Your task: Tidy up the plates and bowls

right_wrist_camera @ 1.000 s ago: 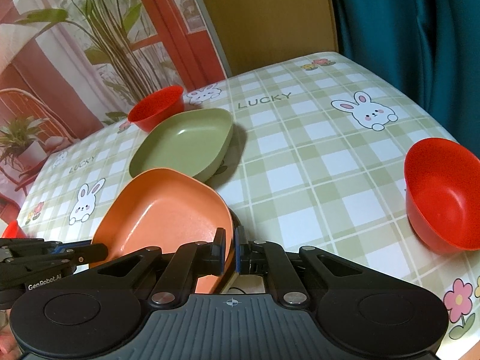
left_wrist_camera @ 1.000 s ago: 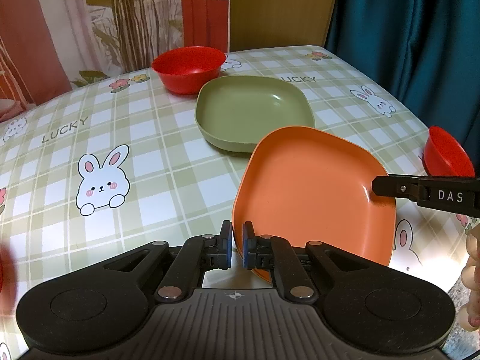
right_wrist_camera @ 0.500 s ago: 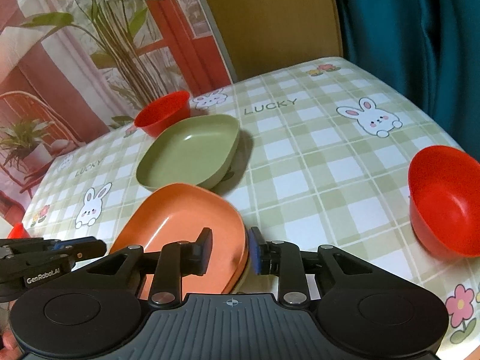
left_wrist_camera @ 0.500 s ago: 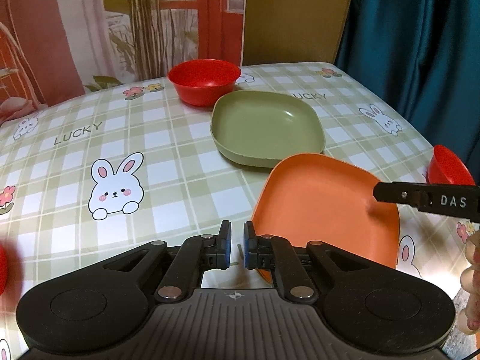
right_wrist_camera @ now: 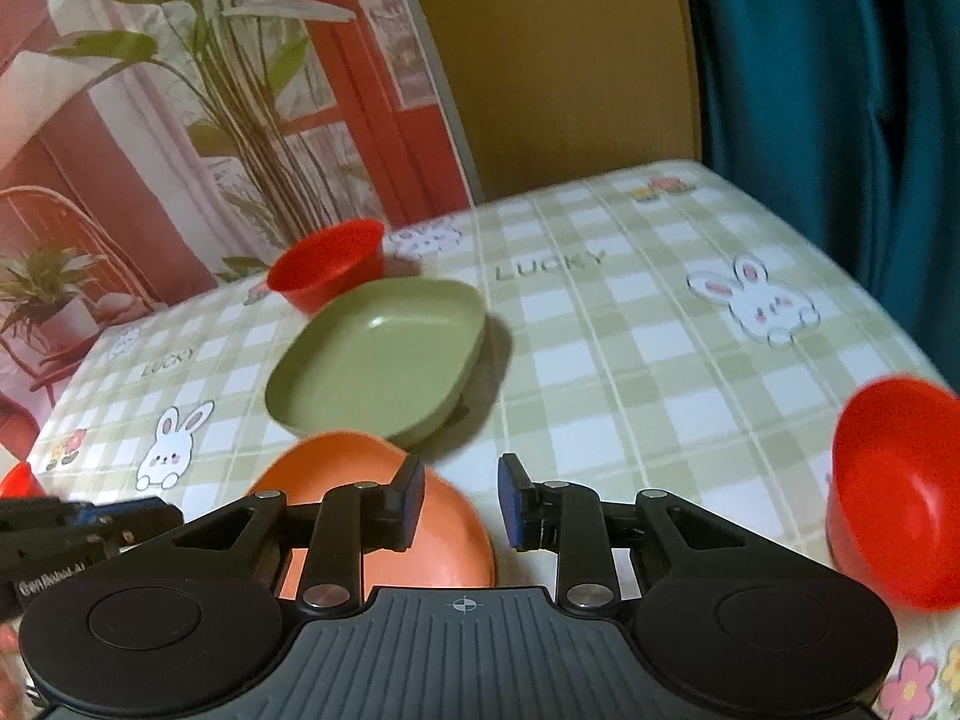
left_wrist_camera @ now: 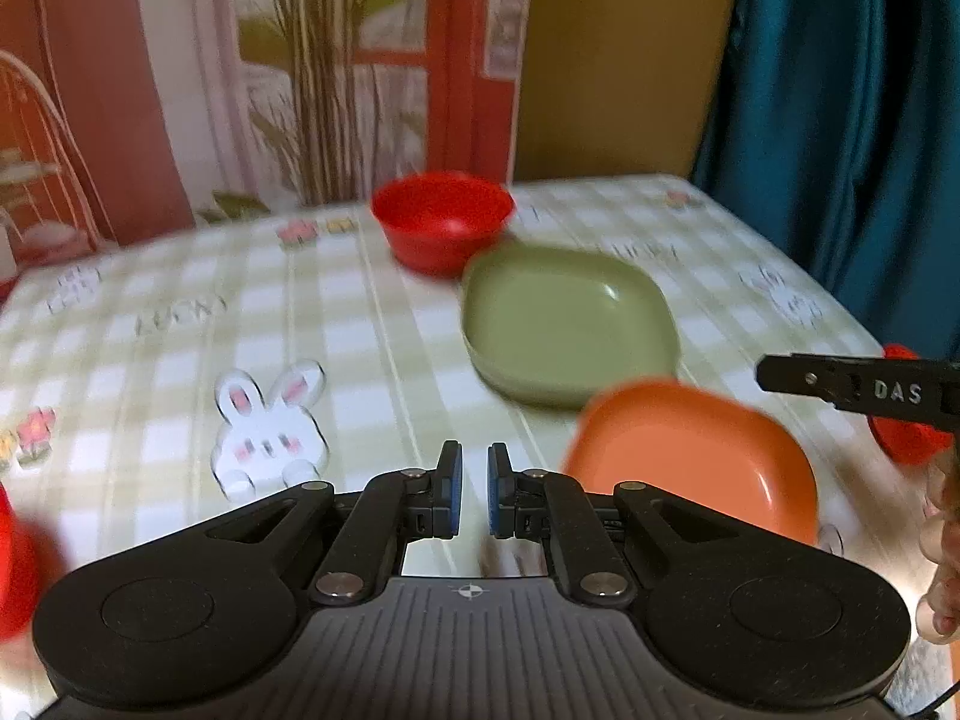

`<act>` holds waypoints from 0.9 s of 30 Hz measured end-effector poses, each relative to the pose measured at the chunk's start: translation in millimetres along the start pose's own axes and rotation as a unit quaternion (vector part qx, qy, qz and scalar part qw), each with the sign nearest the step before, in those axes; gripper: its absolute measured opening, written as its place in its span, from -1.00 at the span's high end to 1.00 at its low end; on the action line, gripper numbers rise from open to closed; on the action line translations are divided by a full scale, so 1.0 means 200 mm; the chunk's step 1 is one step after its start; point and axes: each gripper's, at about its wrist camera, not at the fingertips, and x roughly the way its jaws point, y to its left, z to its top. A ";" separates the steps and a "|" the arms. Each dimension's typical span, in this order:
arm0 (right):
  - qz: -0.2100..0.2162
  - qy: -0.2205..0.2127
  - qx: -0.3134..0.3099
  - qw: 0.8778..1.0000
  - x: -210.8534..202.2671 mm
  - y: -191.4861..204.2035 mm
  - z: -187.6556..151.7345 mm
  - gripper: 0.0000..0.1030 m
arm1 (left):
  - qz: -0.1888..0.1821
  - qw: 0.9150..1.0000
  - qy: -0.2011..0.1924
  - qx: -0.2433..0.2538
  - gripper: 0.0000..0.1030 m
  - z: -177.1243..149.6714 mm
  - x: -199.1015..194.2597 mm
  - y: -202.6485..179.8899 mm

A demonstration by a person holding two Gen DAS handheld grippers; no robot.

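On the checked tablecloth [right_wrist_camera: 600, 372] the orange plate [left_wrist_camera: 690, 456] lies flat; left claw [left_wrist_camera: 470, 498] pressed together, right claw [right_wrist_camera: 459, 501] spread, empty.

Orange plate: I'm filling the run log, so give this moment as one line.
orange plate: on table, released | green plate: beside it | left gripper: shut, empty | right gripper: open, empty

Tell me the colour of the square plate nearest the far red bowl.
Olive green plate, plain with no pattern, clearest in the right wrist view.
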 end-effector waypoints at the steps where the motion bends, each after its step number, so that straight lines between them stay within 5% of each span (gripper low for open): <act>1: 0.000 -0.005 -0.004 1.000 0.00 0.00 0.02 0.50 | 0.002 1.000 -0.006 -0.003 0.82 0.03 0.00 0.01; 3: 0.002 -0.015 -0.008 1.000 0.01 -0.01 0.06 0.50 | -0.001 1.000 -0.018 -0.009 0.79 0.09 0.02 0.04; 7: 0.004 -0.039 -0.019 0.999 0.04 -0.03 0.13 0.50 | -0.009 0.999 -0.042 -0.013 0.27 0.19 0.08 0.05; 16: 0.019 -0.028 -0.005 0.999 0.28 -0.10 0.23 0.52 | -0.009 1.000 -0.003 -0.017 0.25 0.28 0.37 0.04; 27: 0.038 0.010 -0.003 0.999 0.56 -0.16 0.33 0.53 | -0.026 0.999 0.032 -0.029 0.26 0.21 0.50 0.02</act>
